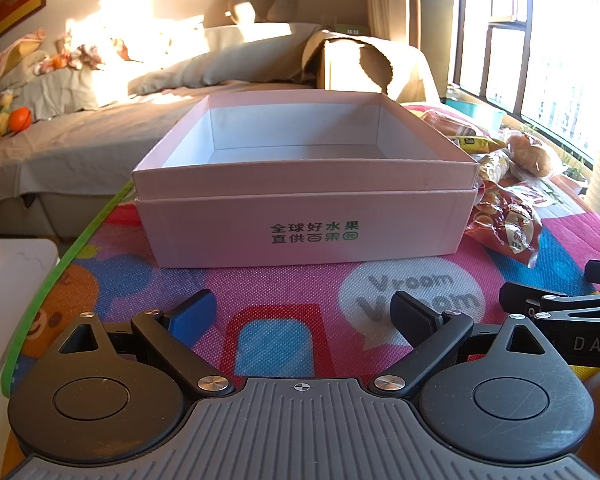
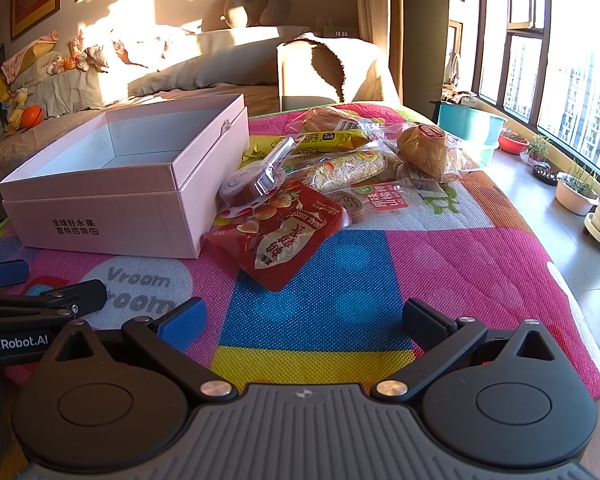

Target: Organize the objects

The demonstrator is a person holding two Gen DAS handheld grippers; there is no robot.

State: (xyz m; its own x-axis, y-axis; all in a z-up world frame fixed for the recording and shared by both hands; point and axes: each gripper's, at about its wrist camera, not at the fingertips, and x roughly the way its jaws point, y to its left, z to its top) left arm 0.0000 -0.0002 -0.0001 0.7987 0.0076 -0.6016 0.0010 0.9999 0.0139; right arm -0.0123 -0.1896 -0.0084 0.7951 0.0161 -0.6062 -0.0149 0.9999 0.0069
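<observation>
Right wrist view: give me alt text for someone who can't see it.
The open right gripper hovers empty over a colourful play mat. Ahead lies a pile of wrapped snacks, nearest a red pouch, beside an open, empty pink box on the left.

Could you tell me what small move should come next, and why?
Probably ease the open right gripper forward to the red snack pouch: the pink box is empty, both grippers are empty, and that pouch lies nearest.
</observation>
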